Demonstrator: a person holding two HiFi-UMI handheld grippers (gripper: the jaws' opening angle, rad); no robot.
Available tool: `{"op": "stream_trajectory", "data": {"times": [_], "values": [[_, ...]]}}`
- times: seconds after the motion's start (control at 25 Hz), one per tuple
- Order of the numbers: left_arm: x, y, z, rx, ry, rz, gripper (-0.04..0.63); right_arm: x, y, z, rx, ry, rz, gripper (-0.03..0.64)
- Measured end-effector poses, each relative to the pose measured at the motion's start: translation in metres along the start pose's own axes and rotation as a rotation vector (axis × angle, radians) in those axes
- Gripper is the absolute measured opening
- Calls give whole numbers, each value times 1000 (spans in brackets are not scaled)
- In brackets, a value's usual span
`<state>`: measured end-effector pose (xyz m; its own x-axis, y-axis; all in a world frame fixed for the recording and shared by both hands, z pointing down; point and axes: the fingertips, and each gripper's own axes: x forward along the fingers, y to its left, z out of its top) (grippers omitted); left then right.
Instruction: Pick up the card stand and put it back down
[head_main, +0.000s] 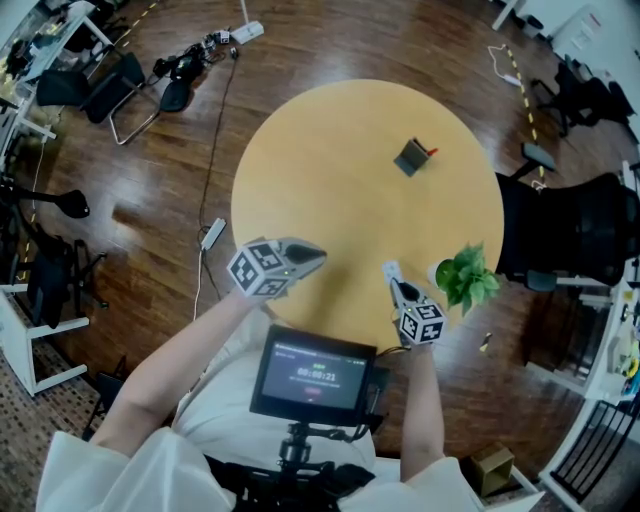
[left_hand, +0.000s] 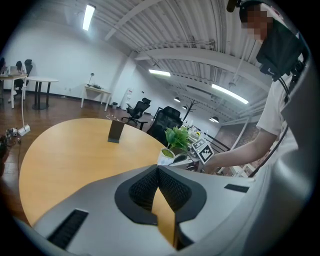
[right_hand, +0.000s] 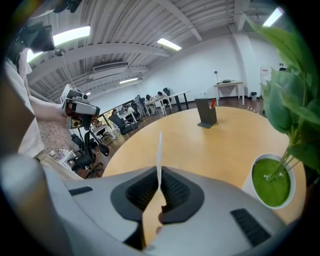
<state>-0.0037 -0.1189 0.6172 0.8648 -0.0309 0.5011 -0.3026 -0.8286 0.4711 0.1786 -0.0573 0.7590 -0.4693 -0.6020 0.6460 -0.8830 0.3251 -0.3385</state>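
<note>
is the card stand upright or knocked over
Upright: the card stand rests on its flat base on the table, with its dark panel rising from the base.

Bright, even indoor light falls from ceiling strip lamps (left_hand: 89, 16) overhead, so shadows on the table (head_main: 330, 170) are soft and faint. The dark wood floor (head_main: 330, 50) carries a pale sheen. All views bend strongly toward the edges, with the corners black. The far card stand (right_hand: 206, 113) looks sharp.
</note>
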Motion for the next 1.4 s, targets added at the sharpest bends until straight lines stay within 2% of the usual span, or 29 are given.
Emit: {"op": "stream_trajectory", "data": {"times": [0.56, 1.4], "values": [[0, 10, -22, 7, 56, 16, 0, 28, -10, -25, 3, 36, 1, 26], [-9, 13, -27, -7, 77, 17, 0, 64, -20, -70, -2, 129, -26, 26]]}}
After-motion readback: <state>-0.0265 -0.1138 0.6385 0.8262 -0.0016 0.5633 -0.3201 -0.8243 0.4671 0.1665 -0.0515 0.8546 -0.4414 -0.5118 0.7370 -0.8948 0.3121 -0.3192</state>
